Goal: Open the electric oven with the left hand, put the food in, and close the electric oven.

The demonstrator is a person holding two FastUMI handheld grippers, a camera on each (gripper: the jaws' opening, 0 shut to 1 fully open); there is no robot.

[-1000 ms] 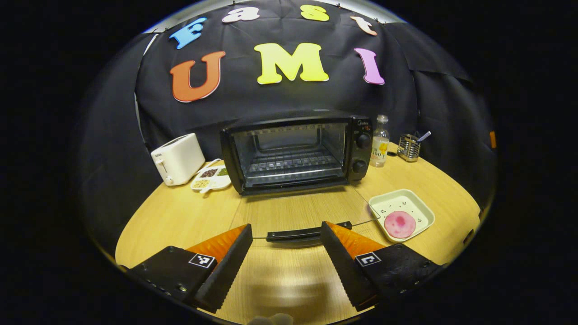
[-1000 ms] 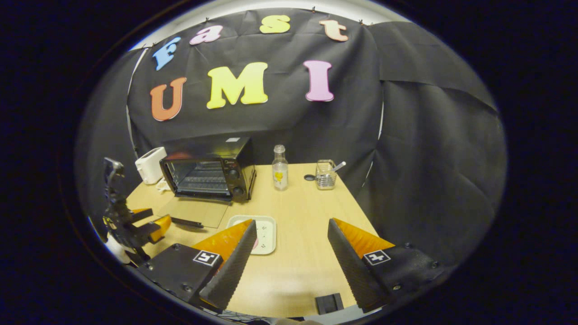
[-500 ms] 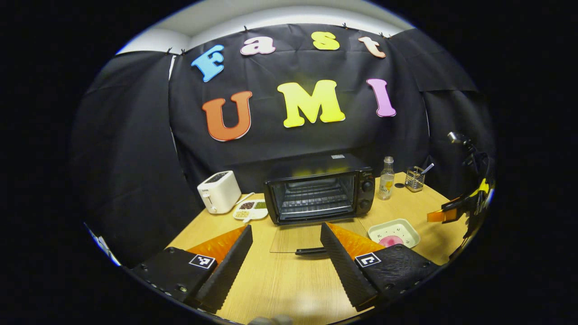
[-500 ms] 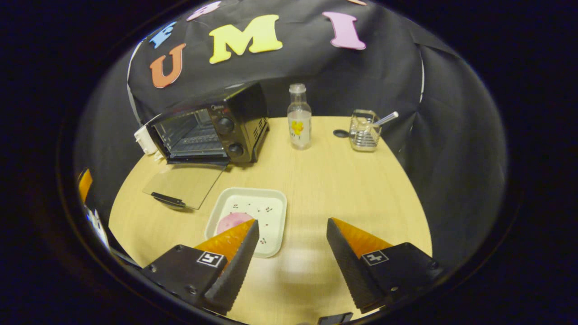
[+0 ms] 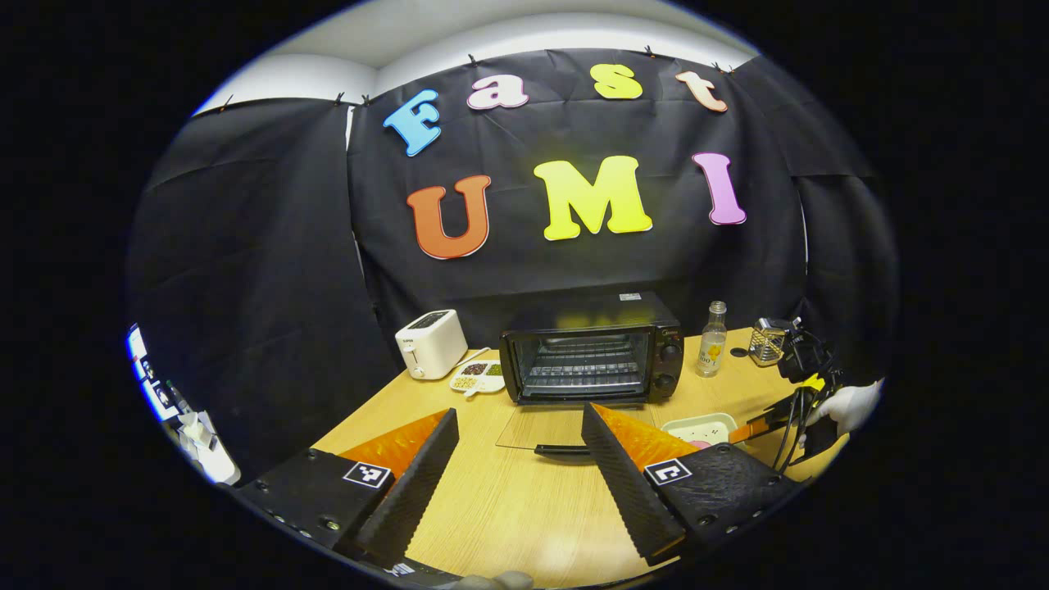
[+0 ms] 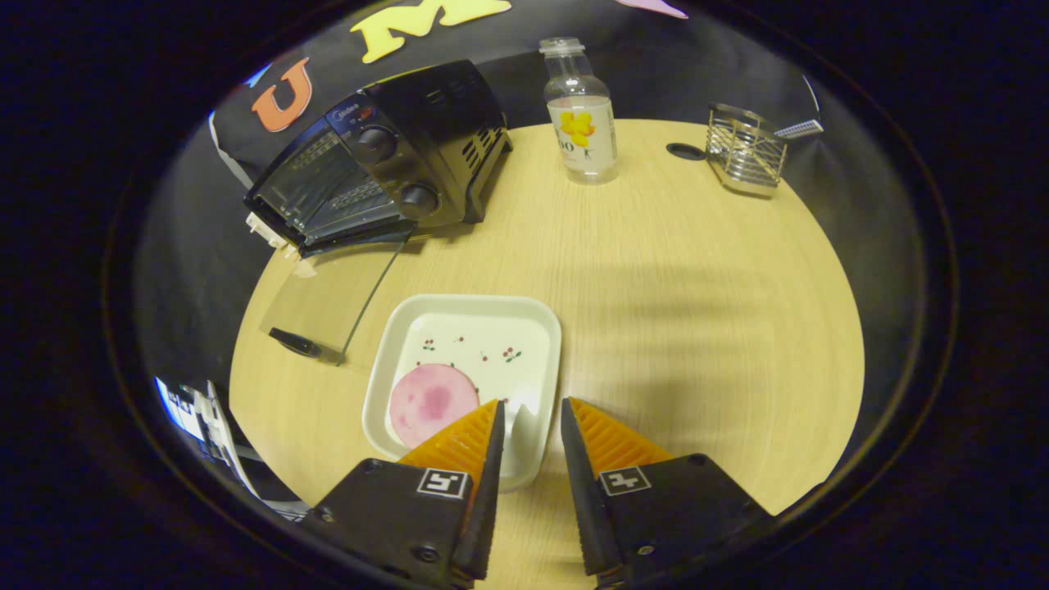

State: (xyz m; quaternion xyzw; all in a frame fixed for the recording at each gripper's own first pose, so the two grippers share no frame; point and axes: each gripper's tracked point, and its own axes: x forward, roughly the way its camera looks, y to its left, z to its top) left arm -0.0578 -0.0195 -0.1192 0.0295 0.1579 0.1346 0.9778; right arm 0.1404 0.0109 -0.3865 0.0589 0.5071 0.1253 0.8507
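Food, a round pink slice (image 6: 433, 403) that looks like ham, lies flat in the near left part of a white square plate with small red marks (image 6: 524, 328), on the light wooden table (image 6: 697, 287). In the right gripper view the black electric oven with two round knobs (image 6: 385, 176) stands at about eleven o'clock from the plate, and its glass door (image 6: 328, 299) lies folded down flat in front of it, with the dark handle (image 6: 293, 342) at the free edge; so the cavity is open, and I judge the opening step is done and the food is the next concern. The right gripper (image 6: 529, 426) hangs over the near rim of the plate, just at the three o'clock side of the slice, probably to take the plate by its edge. Its fingers are narrow, with only a slim gap, and I cannot tell if they already touch the rim. The left gripper (image 5: 516, 459) is held back, well apart from the oven, perhaps to leave the way free; its fingers stand wide and hold nothing. A clear bottle with a yellow flower label (image 6: 580, 123) and a small wire basket (image 6: 744, 149) stand behind, at twelve and one o'clock.
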